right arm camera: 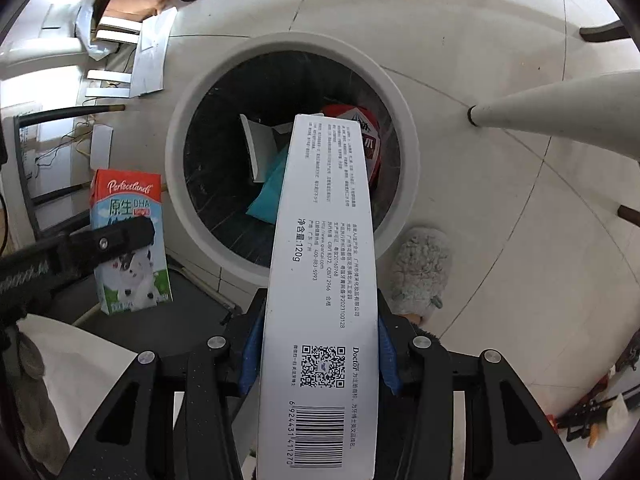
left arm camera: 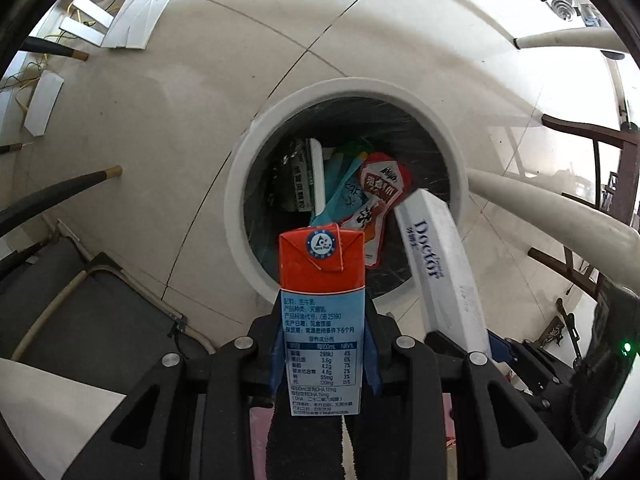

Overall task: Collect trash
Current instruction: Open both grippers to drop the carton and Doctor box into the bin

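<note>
While the left gripper [left arm camera: 324, 354] clamps a red-and-blue milk carton [left arm camera: 322, 312] and the right gripper [right arm camera: 320, 354] a long white toothpaste box [right arm camera: 322, 280], the carton, hanging at the six o'clock edge of the round white-rimmed bin [left arm camera: 240, 168], could clip that rim and drop outside.

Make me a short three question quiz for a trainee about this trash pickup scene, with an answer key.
1. True or false: the left gripper is clamped on the small red and blue milk carton.
2. Multiple choice: what does the right gripper hold? A) a grey fluffy slipper B) a long white toothpaste box C) a teal pouch
3. Fill in: both held items are poised over the round white ____ with a black liner.

Key
1. True.
2. B, the long white toothpaste box.
3. Bin: the round white trash bin, which already holds a red snack wrapper and other packets.
</note>
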`<state>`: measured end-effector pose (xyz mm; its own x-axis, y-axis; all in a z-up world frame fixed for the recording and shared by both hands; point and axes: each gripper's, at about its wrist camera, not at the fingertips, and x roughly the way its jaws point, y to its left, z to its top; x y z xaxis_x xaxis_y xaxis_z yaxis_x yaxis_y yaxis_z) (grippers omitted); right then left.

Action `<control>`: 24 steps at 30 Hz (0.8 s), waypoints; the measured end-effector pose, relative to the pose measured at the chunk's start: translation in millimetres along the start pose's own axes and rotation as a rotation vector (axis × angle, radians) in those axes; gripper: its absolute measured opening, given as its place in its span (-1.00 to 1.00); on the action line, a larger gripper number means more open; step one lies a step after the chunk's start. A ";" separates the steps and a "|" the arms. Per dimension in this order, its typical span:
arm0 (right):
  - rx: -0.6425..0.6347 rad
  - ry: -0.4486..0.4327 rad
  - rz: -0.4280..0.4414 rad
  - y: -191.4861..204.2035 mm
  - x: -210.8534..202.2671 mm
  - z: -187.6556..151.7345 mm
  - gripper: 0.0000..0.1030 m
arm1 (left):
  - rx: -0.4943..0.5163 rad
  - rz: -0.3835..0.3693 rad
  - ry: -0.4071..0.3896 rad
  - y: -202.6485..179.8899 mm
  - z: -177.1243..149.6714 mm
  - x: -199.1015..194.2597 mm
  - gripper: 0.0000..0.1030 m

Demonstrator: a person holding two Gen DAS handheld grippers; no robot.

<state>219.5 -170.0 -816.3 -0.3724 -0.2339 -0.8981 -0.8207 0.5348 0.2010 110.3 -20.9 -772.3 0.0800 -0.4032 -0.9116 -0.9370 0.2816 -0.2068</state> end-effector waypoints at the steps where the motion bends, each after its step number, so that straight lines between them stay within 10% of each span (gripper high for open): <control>1: -0.003 0.002 0.002 0.6 0.9 2.8 -0.02 | 0.004 0.007 -0.002 0.1 0.9 -0.3 -0.43; 2: -0.009 0.009 0.007 0.5 2.2 5.3 -0.01 | 0.006 0.021 -0.004 0.0 2.3 0.1 -0.43; 4: -0.013 0.022 0.005 4.4 3.4 10.9 0.01 | 0.001 0.026 -0.019 1.9 2.5 -2.7 0.41; 6: -0.018 0.028 -0.011 6.5 5.7 14.7 0.05 | -0.011 0.044 -0.062 5.3 1.0 -10.6 0.84; 8: -0.015 0.023 -0.031 5.9 4.3 16.4 0.63 | -0.028 0.045 -0.073 10.0 -0.6 -14.5 0.84; 13: -0.013 -0.007 -0.081 3.8 -8.7 15.1 1.00 | -0.049 0.103 -0.109 17.6 -8.3 -27.8 0.84; 24: -0.022 -0.070 -0.117 9.1 -72.8 -8.3 1.00 | -0.078 0.207 -0.178 16.6 -64.4 -86.4 0.85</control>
<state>235.6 -154.8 -745.9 -0.2430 -0.2357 -0.9409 -0.8665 0.4888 0.1013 65.9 -37.4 -674.0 -0.0639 -0.1831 -0.9810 -0.9625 0.2711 0.0120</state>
